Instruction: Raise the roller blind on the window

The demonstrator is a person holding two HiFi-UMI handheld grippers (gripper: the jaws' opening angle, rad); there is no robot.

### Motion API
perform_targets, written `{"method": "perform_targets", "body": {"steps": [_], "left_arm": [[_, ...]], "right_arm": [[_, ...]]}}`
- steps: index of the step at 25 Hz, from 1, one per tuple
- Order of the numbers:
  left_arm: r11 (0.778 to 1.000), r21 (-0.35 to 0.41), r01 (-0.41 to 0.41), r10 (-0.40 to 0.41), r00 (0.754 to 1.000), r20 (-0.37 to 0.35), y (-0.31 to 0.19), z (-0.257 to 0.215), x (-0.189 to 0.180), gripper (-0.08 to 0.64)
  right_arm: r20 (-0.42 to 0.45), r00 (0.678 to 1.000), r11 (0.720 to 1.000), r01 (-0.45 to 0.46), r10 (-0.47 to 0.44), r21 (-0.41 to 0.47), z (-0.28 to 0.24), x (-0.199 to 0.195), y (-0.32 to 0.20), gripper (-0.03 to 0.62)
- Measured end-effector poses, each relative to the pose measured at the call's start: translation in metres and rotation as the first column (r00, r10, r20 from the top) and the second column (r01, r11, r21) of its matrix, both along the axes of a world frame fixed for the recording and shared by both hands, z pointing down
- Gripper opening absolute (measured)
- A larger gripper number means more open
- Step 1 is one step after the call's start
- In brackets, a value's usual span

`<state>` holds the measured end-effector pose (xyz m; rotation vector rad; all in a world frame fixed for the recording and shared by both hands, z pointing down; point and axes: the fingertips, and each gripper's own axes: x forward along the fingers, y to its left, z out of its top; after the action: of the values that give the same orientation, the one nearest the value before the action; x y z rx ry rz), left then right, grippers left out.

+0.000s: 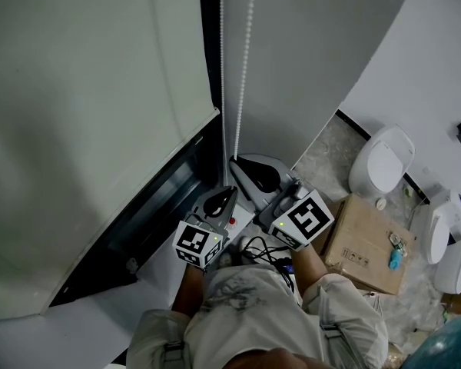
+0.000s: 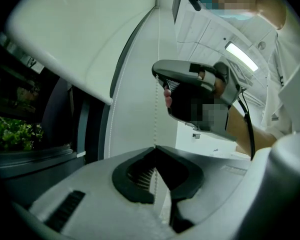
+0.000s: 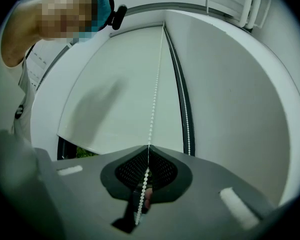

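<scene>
Bead chain [image 1: 244, 68] strands are clamped tight in left gripper [image 2: 155, 147] and right gripper [image 3: 149, 146]; roller blind [image 1: 92, 114] bottom edge is hung just left, wall [image 1: 315, 52] close right.

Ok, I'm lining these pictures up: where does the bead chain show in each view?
Head view: bead chain, two strands hanging top centre.
Left gripper view: centre, one strand rising from the closed jaws.
Right gripper view: centre, rising from the closed jaws.
Shared landmark: roller blind.

We recorded dim, greenish frames; ceiling light [image 2: 241, 55] glared; soft shadow crossed the blind [image 3: 97, 109]; gripper views bulged, corners black.
</scene>
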<state>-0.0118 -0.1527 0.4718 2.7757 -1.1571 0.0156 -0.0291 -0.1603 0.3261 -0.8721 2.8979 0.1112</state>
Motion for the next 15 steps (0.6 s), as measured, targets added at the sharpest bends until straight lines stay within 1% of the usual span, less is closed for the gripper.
{"method": "perform_targets", "body": {"steps": [6,9,15], "left_arm": [[0.999,-0.046,0.001,0.000,1.000,0.012,0.000,0.028,0.001,0.014],[0.998,-0.067,-0.003,0.004,1.000,0.016,-0.001,0.036,0.005,0.014],[0.996,-0.087,-0.009,0.011,1.000,0.026,0.003,0.047,0.007,0.014]], "right_arm": [[-0.024,1.000,0.999,-0.017,0.016,-0.048,0.028,0.002,0.002,0.012],[-0.018,1.000,0.997,-0.019,0.017,-0.073,0.035,0.006,0.001,0.012],[-0.008,1.000,0.995,-0.020,0.020,-0.100,0.047,0.009,0.006,0.012]]}}
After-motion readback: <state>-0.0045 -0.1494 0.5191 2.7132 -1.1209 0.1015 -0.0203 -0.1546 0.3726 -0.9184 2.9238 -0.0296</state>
